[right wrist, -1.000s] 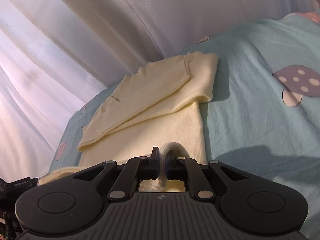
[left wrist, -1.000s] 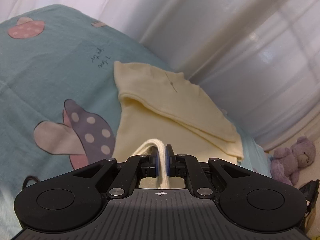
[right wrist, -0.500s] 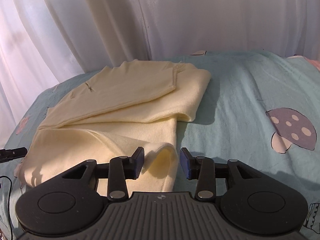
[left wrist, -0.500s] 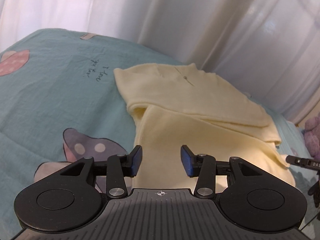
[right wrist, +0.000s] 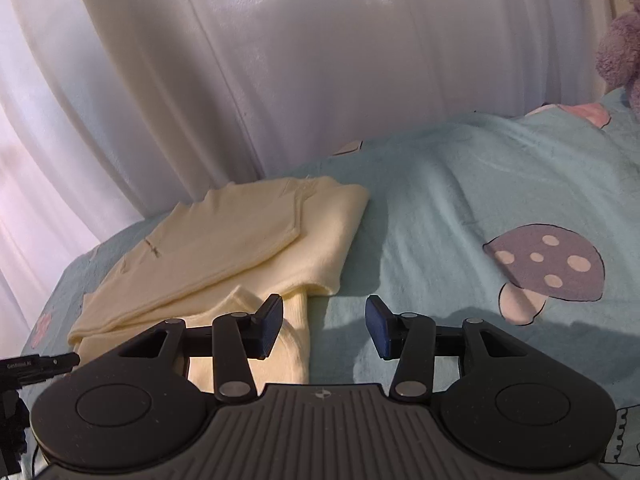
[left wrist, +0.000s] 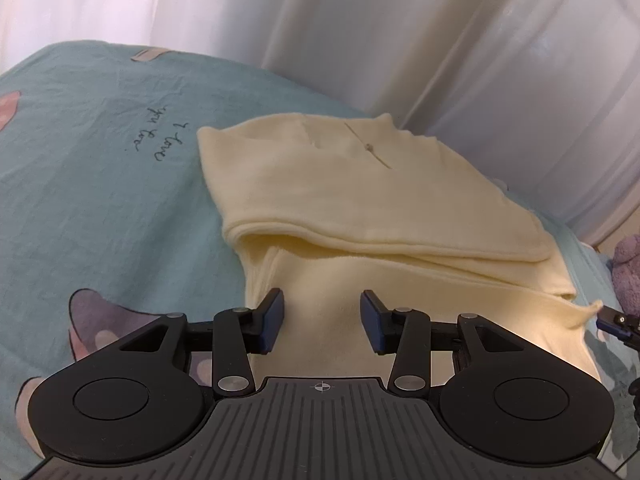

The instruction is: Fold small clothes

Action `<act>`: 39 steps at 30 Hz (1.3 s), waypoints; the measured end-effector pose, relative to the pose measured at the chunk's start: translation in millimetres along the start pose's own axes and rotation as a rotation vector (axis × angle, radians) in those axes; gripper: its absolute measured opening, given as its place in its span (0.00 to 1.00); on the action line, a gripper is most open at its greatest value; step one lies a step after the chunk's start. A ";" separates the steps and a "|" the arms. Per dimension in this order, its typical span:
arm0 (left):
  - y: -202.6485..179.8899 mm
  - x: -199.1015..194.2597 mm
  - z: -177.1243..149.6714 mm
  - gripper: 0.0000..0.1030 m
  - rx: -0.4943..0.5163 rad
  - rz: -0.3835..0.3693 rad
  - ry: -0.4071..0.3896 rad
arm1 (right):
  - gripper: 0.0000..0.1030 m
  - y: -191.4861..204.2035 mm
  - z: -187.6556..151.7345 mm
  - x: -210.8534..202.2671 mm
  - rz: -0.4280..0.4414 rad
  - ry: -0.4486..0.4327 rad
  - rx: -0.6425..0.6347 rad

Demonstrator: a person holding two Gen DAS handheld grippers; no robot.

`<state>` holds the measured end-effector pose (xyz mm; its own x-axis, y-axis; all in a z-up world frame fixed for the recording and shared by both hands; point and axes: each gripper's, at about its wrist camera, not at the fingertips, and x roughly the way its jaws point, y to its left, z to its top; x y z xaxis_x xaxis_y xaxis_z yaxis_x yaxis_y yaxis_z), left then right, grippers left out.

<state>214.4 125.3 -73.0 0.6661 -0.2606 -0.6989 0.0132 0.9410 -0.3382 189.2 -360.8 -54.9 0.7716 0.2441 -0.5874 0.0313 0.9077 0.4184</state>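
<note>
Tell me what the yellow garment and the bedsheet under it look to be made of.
Pale yellow garment: probably a soft knit or fleece, matte, judging by its fuzzy surface and thick rounded fold edges. Teal bedsheet: likely thin woven cotton, matte, with fine creases and flat printed mushrooms; the exact fibre cannot be told.

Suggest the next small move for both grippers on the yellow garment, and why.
Probably bring each gripper down onto the near hem and close on it, ready to fold toward the collar. The left gripper and right gripper both stand open, holding nothing. The yellow garment has its top part already folded over, while the lower body lies unfolded toward the grippers on the teal bedsheet.
</note>
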 end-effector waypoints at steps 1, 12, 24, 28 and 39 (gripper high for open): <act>0.9 0.7 0.3 0.45 0.000 -0.001 0.003 | 0.46 -4.1 1.7 -0.6 0.008 -0.001 0.025; -0.9 2.5 -0.3 0.33 0.033 0.008 0.008 | 0.39 31.8 -15.2 51.0 0.034 0.158 -0.164; 6.0 -10.6 2.6 0.33 -0.001 0.071 -0.036 | 0.06 54.4 -15.5 28.2 0.045 0.097 -0.279; 8.3 -12.4 5.3 0.40 0.018 0.094 -0.050 | 0.06 55.5 -15.2 16.4 0.092 0.076 -0.269; 13.0 -0.7 4.8 0.37 0.035 0.064 -0.008 | 0.06 48.7 -10.4 -7.1 0.209 0.057 -0.209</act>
<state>217.7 138.7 -73.8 0.6725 -0.1983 -0.7131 -0.0034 0.9626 -0.2710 178.6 -314.8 -37.5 0.7105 0.4468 -0.5436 -0.2606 0.8847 0.3865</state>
